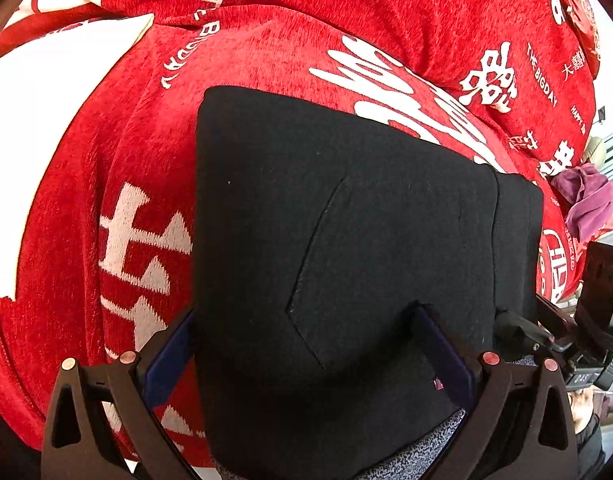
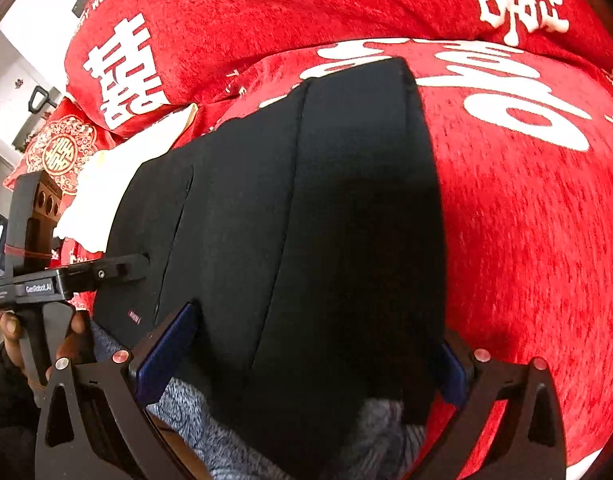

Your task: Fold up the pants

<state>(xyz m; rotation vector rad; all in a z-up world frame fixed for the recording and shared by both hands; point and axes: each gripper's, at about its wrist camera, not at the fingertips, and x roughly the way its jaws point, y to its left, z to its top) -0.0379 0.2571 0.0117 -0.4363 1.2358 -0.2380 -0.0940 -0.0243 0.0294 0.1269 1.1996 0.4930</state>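
While folded: black pants [image 1: 346,220] lie on red blanket [image 1: 106,140]
Left hand-held gripper [image 1: 306,332]: jaws spread — straddling pants
Right hand-held gripper [image 2: 318,344]: jaws spread — likewise

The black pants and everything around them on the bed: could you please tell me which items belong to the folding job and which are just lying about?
Part of the job:
- black pants, folded flat
- left gripper, fingers spread around the near edge
- right gripper, likewise

Just lying about:
- red blanket underneath
- purple cloth
- red embroidered cushion
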